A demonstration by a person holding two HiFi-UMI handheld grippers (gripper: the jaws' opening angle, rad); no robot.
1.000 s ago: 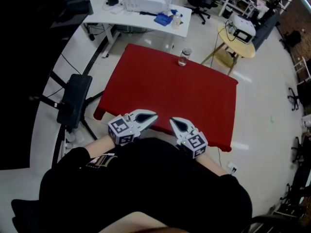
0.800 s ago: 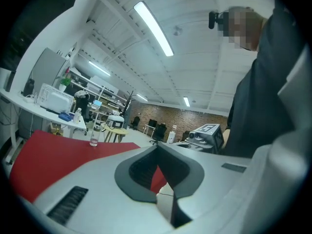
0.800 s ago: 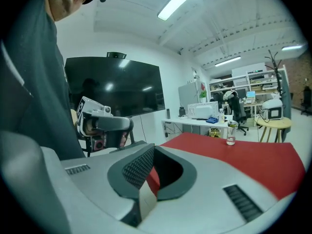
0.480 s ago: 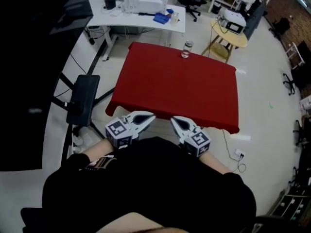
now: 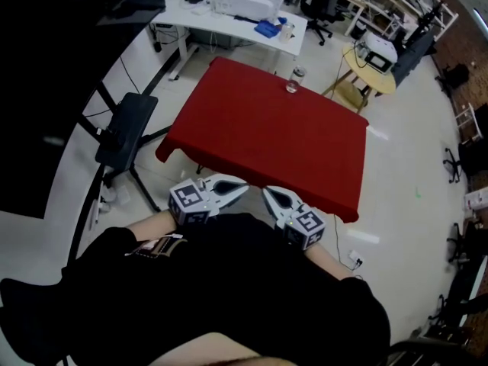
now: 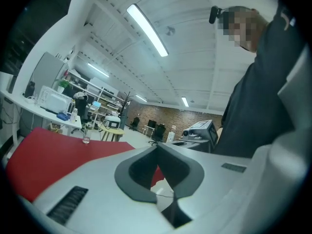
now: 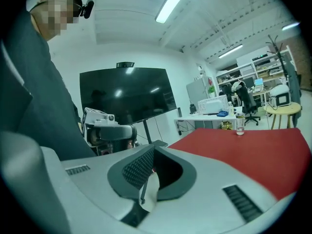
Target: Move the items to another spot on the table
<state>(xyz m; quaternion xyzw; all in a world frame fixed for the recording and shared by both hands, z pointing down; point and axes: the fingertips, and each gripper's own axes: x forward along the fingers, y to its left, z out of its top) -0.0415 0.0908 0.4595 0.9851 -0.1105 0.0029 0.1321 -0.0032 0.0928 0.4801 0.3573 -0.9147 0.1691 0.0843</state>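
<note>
A small clear glass jar (image 5: 293, 82) stands at the far edge of the red-clothed table (image 5: 267, 139). It also shows small and distant in the left gripper view (image 6: 86, 138) and in the right gripper view (image 7: 239, 124). My left gripper (image 5: 241, 188) and right gripper (image 5: 268, 194) hang close to the person's torso, just short of the table's near edge, tips pointing toward each other. Both are shut with nothing between the jaws. The jar is far from both.
Beyond the red table stands a white desk (image 5: 229, 23) carrying a white box and small items. A round wooden table (image 5: 375, 58) with a device is at the back right. A black stand (image 5: 122, 132) and a large dark screen (image 5: 46, 90) are on the left.
The head view has shifted: the table now lies slightly farther off and more turned. Both grippers stay shut by the torso, now just off the table's near edge.
</note>
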